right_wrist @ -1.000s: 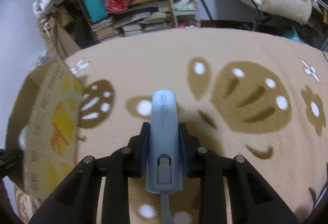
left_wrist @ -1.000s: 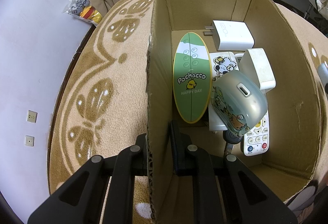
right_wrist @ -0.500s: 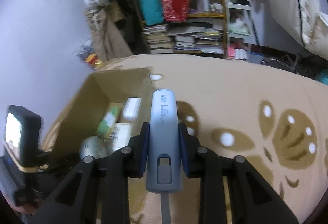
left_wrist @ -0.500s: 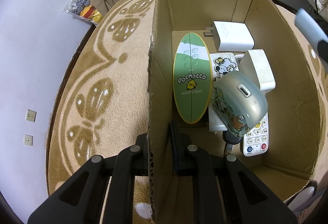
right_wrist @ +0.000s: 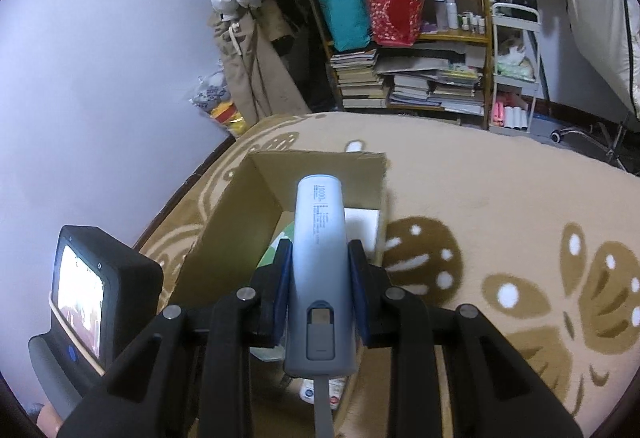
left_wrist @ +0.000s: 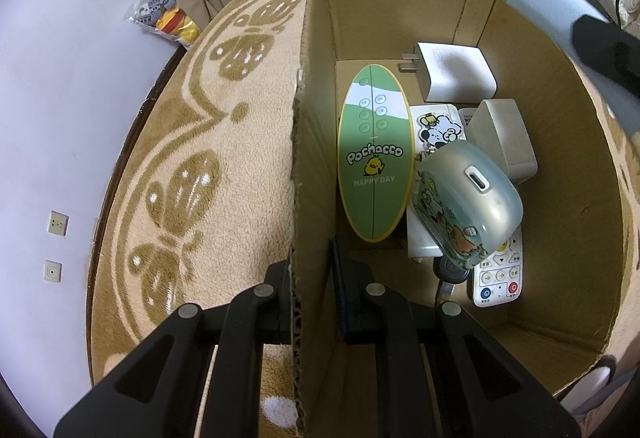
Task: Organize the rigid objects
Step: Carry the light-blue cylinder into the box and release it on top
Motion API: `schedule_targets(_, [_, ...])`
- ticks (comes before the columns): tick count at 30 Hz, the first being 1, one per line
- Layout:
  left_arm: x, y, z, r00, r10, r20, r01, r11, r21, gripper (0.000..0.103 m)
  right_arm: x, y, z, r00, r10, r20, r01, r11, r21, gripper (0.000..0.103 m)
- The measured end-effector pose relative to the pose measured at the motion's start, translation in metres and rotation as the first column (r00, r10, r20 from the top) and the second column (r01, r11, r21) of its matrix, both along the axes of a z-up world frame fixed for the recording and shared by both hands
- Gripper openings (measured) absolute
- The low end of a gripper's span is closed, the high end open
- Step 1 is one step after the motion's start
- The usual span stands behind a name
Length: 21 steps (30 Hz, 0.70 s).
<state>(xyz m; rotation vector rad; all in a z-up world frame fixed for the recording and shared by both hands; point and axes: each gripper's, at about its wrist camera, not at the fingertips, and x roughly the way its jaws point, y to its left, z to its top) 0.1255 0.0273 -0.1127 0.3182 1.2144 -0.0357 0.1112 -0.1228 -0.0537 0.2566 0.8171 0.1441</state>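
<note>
Left claw [left_wrist: 310, 298] clamped on cardboard box [left_wrist: 592, 205] wall; right claw [right_wrist: 320, 290] clamped on grey power bank [right_wrist: 320, 258] above box holding charger [left_wrist: 454, 71], remote [left_wrist: 498, 274].

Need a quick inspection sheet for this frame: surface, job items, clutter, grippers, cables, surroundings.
Surface: beige patterned rug, cardboard box on it.
Job's things: green oval case, white charger, white remote, translucent pouch in box; blue power bank above the box.
Clutter: plush toys in a bag.
Grippers: left gripper clamps box wall; right gripper holds power bank.
Cables: grey strap on power bank.
Surroundings: bookshelf, coats.
</note>
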Motion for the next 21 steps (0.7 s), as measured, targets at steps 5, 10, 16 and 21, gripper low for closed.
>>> schedule_targets(5, [0.0, 0.0, 0.0, 1.0, 0.002, -0.001, -0.002, 1.0, -0.005, 0.013, 0.004, 0.003, -0.009, 1.0, 0.0, -0.018, 0.0, 1.0, 0.009, 0.029])
schedule_targets(10, [0.0, 0.001, 0.0, 1.0, 0.004, -0.002, -0.005, 1.0, -0.012, 0.013, 0.006, 0.007, -0.015, 1.0, 0.005, -0.027, -0.005, 1.0, -0.009, 0.029])
schedule_targets(16, [0.0, 0.001, 0.0, 1.0, 0.004, -0.002, -0.004, 1.0, -0.011, 0.013, 0.007, 0.01, -0.021, 0.999, 0.01, -0.037, -0.011, 1.0, -0.028, 0.029])
schedule_targets(21, [0.001, 0.001, 0.001, 1.0, 0.005, -0.002, -0.005, 1.0, -0.015, 0.013, 0.009, 0.007, -0.028, 0.998, 0.002, -0.065, -0.002, 1.0, 0.004, 0.029])
